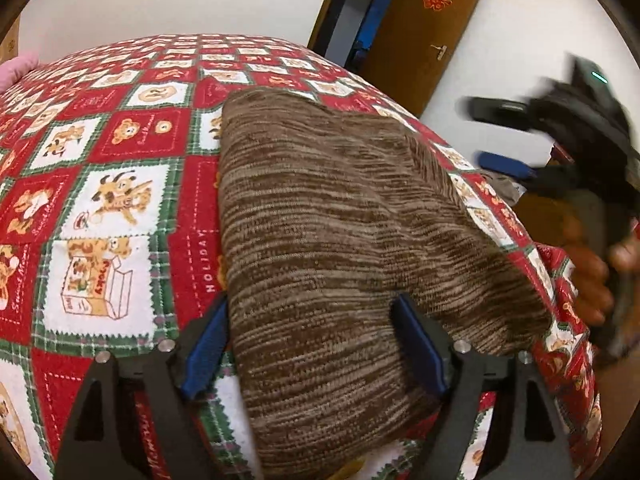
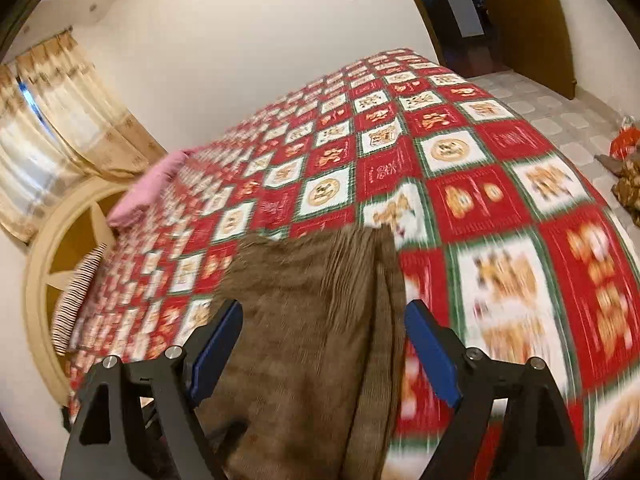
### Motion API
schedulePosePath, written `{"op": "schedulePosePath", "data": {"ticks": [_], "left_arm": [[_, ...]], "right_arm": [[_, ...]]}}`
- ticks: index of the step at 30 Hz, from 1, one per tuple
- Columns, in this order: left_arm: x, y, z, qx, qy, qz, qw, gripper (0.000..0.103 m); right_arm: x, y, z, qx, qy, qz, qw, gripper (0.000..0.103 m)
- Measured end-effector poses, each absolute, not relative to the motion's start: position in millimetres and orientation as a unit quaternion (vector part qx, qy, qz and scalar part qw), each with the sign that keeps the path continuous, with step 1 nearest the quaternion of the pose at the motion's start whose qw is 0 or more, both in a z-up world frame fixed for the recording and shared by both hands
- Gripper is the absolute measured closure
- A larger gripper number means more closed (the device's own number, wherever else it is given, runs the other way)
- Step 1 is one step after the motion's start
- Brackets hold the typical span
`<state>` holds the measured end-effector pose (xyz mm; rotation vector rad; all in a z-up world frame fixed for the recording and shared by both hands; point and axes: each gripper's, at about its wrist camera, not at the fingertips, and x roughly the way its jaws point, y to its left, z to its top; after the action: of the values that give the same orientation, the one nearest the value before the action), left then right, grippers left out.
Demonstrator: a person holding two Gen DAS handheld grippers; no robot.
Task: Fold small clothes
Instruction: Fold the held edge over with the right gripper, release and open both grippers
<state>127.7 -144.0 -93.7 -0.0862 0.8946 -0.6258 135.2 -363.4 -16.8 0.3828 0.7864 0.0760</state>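
Observation:
A brown striped knit garment (image 1: pixel 340 240) lies folded on the red, white and green patchwork bedspread (image 1: pixel 100 200). My left gripper (image 1: pixel 308 344) is open, its blue pads on either side of the garment's near end. In the right wrist view the same garment (image 2: pixel 320 340) lies between the open blue pads of my right gripper (image 2: pixel 324 352); that view is motion-blurred. The right gripper (image 1: pixel 504 140) also shows blurred at the right of the left wrist view, open, beyond the bed's edge and apart from the garment, held by a hand (image 1: pixel 592 276).
A brown door (image 1: pixel 424 28) stands open behind the bed. A pink pillow (image 2: pixel 148 188) and a striped pillow (image 2: pixel 76 300) lie by the round headboard (image 2: pixel 52 248). Curtains (image 2: pixel 60 120) hang at the left. Clothes (image 2: pixel 628 176) lie on the tiled floor.

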Motion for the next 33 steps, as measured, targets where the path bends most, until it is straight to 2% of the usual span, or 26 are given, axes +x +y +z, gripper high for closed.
{"op": "schedulePosePath", "data": {"ticks": [1, 2, 3, 4, 8, 11, 13, 18, 19, 20, 21, 22, 25, 27, 31, 33], "left_arm": [[128, -144, -94, -0.041, 0.425, -0.298, 0.854, 0.019], [128, -144, -94, -0.041, 0.425, -0.299, 0.854, 0.019], [128, -144, -94, -0.042, 0.425, -0.300, 0.853, 0.018], [128, -143, -95, -0.045, 0.425, -0.302, 0.852, 0.017], [130, -141, -96, -0.063, 0.426, -0.318, 0.845, 0.012], [131, -140, -97, -0.069, 0.427, -0.323, 0.842, 0.010], [130, -138, -96, -0.075, 0.425, -0.325, 0.841, 0.010], [130, -114, -86, -0.143, 0.404, -0.339, 0.838, 0.010], [133, -108, -80, -0.158, 0.394, -0.338, 0.840, 0.010], [138, -104, -75, -0.173, 0.385, -0.335, 0.842, 0.010], [143, -102, -72, -0.186, 0.382, -0.333, 0.842, 0.010], [150, -102, -70, -0.198, 0.383, -0.332, 0.839, 0.010], [173, -113, -79, -0.212, 0.416, -0.335, 0.818, 0.010], [181, -123, -94, -0.202, 0.443, -0.317, 0.814, 0.015], [168, -138, -96, -0.159, 0.424, -0.307, 0.837, 0.021], [167, -144, -95, -0.139, 0.426, -0.303, 0.841, 0.028]], "right_arm": [[154, -358, -24, 0.166, 0.395, 0.028, 0.903, 0.025], [164, -352, -31, 0.150, 0.405, 0.027, 0.901, 0.045], [173, -349, -38, 0.132, 0.420, 0.023, 0.898, 0.059], [187, -341, -52, 0.106, 0.448, 0.014, 0.887, 0.085], [195, -347, -60, 0.092, 0.447, -0.024, 0.889, 0.090], [197, -372, -65, 0.094, 0.424, -0.079, 0.897, 0.090], [193, -383, -67, 0.126, 0.420, -0.045, 0.898, 0.090], [131, -406, -54, 0.201, 0.436, -0.034, 0.877, 0.087], [116, -408, -53, 0.221, 0.434, -0.024, 0.873, 0.080], [94, -411, -53, 0.264, 0.424, 0.005, 0.867, 0.056], [81, -411, -54, 0.290, 0.413, 0.024, 0.863, 0.039], [70, -408, -55, 0.308, 0.401, 0.037, 0.862, 0.015], [58, -394, -58, 0.309, 0.386, 0.066, 0.867, 0.013], [65, -375, -67, 0.274, 0.400, 0.071, 0.872, 0.013], [78, -336, -78, 0.160, 0.412, 0.048, 0.896, 0.013], [81, -320, -82, 0.115, 0.419, 0.040, 0.900, 0.025]]}}
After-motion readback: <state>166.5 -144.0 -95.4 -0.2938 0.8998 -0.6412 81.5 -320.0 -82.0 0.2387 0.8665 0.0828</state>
